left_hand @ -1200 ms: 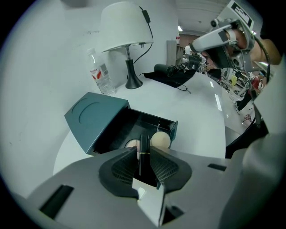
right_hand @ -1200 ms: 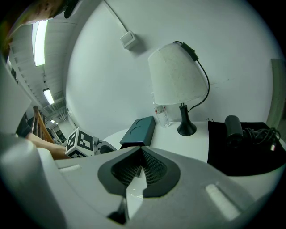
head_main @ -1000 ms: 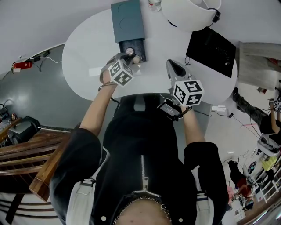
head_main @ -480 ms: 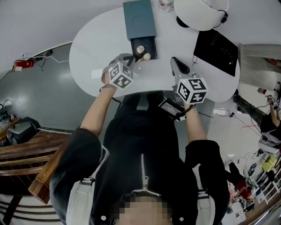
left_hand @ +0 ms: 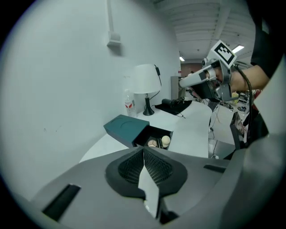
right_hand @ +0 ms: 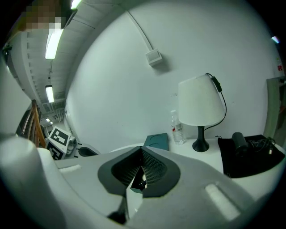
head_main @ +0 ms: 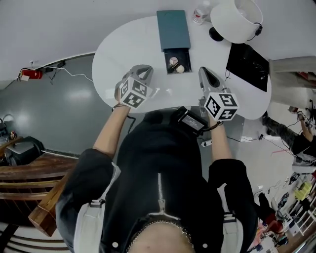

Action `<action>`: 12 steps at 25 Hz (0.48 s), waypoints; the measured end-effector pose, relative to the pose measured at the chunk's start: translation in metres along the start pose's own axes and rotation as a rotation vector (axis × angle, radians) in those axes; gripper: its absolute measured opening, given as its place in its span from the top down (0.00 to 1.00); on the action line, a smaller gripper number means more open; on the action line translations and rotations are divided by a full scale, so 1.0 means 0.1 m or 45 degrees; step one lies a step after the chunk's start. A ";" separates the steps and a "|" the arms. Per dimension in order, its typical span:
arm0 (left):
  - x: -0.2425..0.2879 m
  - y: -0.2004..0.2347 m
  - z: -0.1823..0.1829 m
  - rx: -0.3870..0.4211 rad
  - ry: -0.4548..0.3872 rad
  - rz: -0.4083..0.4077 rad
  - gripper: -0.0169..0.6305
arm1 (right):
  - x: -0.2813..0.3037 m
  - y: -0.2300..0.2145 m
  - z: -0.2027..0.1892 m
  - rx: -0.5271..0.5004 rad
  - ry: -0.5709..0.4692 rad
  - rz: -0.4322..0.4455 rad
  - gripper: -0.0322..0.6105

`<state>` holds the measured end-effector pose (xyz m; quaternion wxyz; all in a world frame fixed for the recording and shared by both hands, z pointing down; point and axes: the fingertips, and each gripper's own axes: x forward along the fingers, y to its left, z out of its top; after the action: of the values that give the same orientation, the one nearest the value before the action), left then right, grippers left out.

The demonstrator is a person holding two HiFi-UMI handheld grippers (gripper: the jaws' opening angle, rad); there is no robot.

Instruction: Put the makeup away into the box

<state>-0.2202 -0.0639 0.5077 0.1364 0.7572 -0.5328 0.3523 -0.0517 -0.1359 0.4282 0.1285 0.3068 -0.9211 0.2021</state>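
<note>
Here the makeup (head_main: 177, 64) lies in the open drawer of the teal box (head_main: 173, 28) on the table (head_main: 123, 49). The left gripper (head_main: 143, 72) has withdrawn from the drawer, jaws together, empty. The right gripper (head_main: 206, 74) is likewise closed. Probably only shutting the drawer remains.

One table (head_main: 128, 44); one box (head_main: 173, 29) at twelve o'clock; two makeup items (head_main: 173, 61) inside; one lamp (head_main: 237, 22), one bottle (head_main: 200, 14), one mat (head_main: 248, 60) at two o'clock.

White lamp (head_main: 236, 20), plastic bottle (head_main: 200, 14), black mat (head_main: 248, 61), white table (head_main: 131, 49)
</note>
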 end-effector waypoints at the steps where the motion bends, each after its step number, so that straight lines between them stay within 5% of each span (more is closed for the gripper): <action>1: -0.07 0.03 0.02 -0.019 -0.029 0.011 0.95 | 0.00 0.04 0.01 -0.005 -0.010 -0.001 0.94; 12: -0.57 0.15 0.20 -0.082 -0.212 0.080 0.95 | -0.02 0.42 0.07 -0.145 -0.036 0.001 0.94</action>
<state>-0.2364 -0.0410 0.4517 0.1048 0.7619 -0.5769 0.2751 -0.0770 -0.1076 0.4090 0.1328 0.3015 -0.9330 0.1450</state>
